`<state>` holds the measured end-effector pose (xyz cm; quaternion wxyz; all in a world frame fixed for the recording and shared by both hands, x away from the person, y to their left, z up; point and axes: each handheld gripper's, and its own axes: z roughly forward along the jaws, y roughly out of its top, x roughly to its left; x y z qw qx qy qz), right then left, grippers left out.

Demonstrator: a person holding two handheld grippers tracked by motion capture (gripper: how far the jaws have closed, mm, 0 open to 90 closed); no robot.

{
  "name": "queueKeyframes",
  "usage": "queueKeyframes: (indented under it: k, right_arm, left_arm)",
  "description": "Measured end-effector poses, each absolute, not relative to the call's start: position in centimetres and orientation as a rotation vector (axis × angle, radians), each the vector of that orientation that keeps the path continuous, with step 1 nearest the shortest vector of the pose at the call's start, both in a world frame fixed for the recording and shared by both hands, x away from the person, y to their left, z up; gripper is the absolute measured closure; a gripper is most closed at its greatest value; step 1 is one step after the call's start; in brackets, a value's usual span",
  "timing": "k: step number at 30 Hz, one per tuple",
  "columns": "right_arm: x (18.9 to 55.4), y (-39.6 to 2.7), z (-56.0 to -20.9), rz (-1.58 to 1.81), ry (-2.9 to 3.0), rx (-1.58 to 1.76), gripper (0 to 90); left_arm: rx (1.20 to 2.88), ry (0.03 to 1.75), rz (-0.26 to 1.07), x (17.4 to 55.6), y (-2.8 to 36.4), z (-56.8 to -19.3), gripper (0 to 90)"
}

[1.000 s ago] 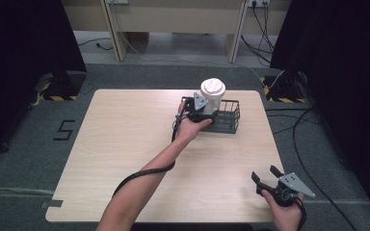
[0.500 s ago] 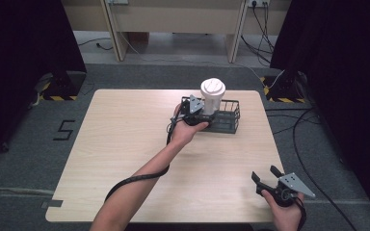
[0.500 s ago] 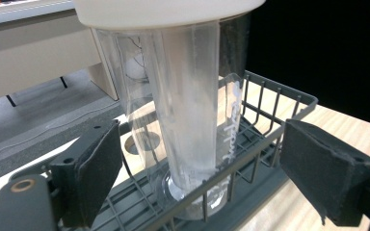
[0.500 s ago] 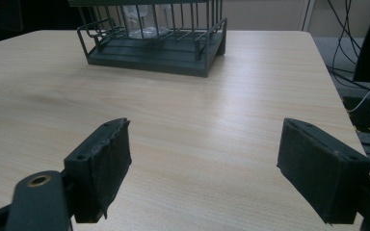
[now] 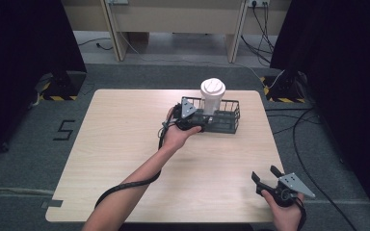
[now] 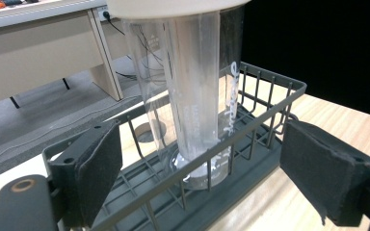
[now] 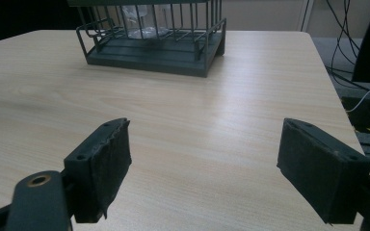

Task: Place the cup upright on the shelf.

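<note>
clear cup (image 6: pixel 192 96) in wire basket (image 6: pixel 265 103) — just beyond left gripper (image 6: pixel 200 180), jaws wide

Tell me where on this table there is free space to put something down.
The table is bare across its whole left half and along the near edge between the forearm and the right hand-held gripper. It is crowded at the far right, where the wire basket holds a lidded cup beside the left hand-held gripper.

Wire basket (image 5: pixel 221 118) on wooden table (image 5: pixel 125 144)
</note>
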<state>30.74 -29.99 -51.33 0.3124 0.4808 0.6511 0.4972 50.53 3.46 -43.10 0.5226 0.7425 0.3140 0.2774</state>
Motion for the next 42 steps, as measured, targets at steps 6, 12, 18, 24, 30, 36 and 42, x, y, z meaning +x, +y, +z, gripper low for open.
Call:
queueKeyframes:
  k: [6,12,18,24,30,36,42]
  right_arm:
    - [30.7,-30.0,-51.3,1.311,1.717,1.268,19.7]
    - [30.7,-30.0,-51.3,1.309,1.718,1.266,19.7]
    - [30.7,-30.0,-51.3,1.308,1.718,1.267,19.7]
    - [30.7,-30.0,-51.3,1.307,1.717,1.267,19.7]
    - [30.7,-30.0,-51.3,1.305,1.718,1.267,19.7]
    - [30.7,-30.0,-51.3,1.304,1.717,1.266,19.7]
    - [30.7,-30.0,-51.3,1.304,1.715,1.268,19.7]
  left_arm:
    - [1.772,0.755,0.655,49.9,4.3,-43.2,14.5]
    - [1.769,0.751,0.659,49.3,5.0,-43.1,14.5]
    - [1.766,0.745,0.669,48.5,5.6,-42.8,14.5]
    - [1.76,0.734,0.677,47.8,6.1,-42.7,14.6]
    - [1.758,0.723,0.677,47.3,6.7,-42.7,14.6]
    - [1.757,0.717,0.686,46.4,7.3,-42.5,14.6]
    - [1.754,0.701,0.687,45.5,8.1,-42.5,14.7]
